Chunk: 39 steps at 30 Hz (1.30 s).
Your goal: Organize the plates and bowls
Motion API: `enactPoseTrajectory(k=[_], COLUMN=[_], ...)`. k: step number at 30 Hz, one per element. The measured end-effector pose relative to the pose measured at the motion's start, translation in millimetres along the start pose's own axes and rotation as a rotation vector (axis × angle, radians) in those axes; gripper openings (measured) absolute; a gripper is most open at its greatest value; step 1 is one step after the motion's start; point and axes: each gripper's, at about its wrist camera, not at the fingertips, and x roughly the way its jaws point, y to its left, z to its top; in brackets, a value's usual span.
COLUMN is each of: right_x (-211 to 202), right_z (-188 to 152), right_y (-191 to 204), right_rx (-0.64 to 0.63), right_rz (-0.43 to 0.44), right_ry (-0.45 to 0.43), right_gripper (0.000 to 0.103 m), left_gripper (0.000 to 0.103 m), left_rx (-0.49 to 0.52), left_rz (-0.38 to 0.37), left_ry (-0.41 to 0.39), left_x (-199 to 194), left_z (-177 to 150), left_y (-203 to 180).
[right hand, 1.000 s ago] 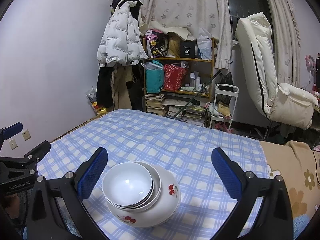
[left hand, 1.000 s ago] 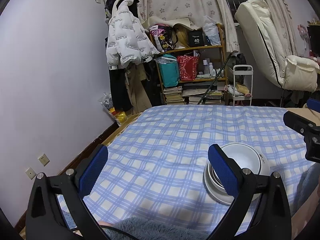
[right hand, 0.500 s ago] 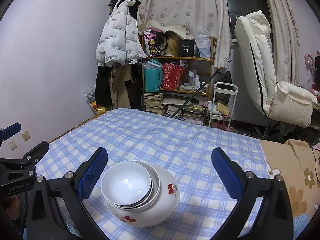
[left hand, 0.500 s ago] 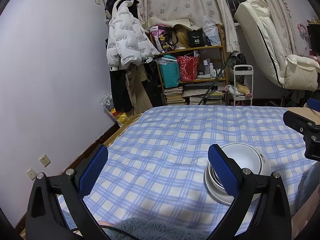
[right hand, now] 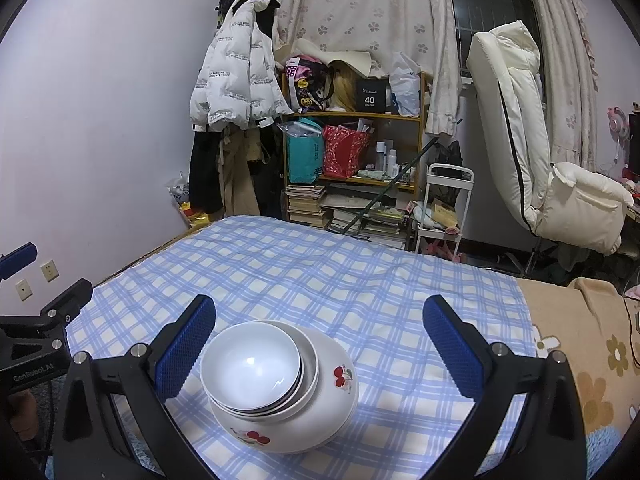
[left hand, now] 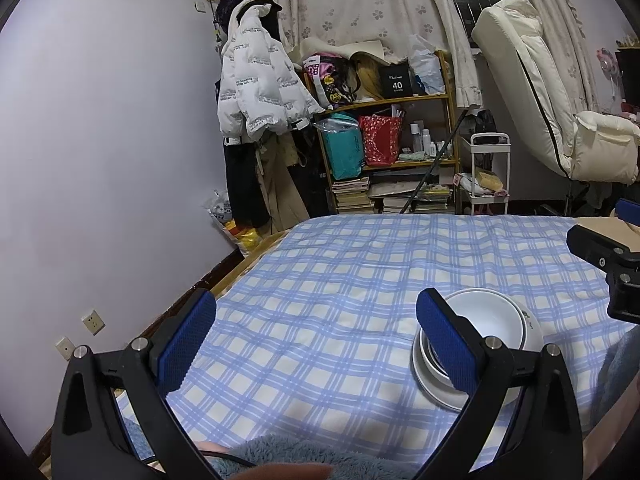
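Both your grippers gape wide, holding nothing.
Your right gripper (right hand: pixel 319 330) hovers over the nested bowls (right hand: pixel 251 368) on the cherry-print plate (right hand: pixel 320 404); your left gripper (left hand: pixel 316 328) hangs beside them above the checked bed (left hand: pixel 320 280).

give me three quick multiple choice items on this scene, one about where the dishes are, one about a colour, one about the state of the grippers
1. Where does the stack of bowls rest?
A. on the checked cloth
B. on the wooden shelf
C. on the white chair

2. What colour are the fruit motifs on the largest bowl?
A. blue
B. red
C. yellow

3. What state are the left gripper and right gripper in?
A. both shut on a bowl
B. one shut, one open
C. both open, holding nothing

Answers:
1 A, the stack sits on the blue and white checks.
2 B, red cherries show on its side.
3 C, each pair of blue pads stands wide apart around nothing.
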Motion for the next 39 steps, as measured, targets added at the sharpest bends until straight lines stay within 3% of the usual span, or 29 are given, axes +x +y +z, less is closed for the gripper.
enactPoseTrajectory(k=[39], right_x=[-0.2], right_z=[-0.2], right_y=[-6.3], right_rx=[0.001], right_rz=[0.001], right_ry=[0.004], right_gripper=[0.103], left_gripper=[0.102], left_rx=[-0.013], left_rz=[-0.008], left_ry=[-0.022], left_x=[-6.4], left_z=[2.5], left_y=[-1.1])
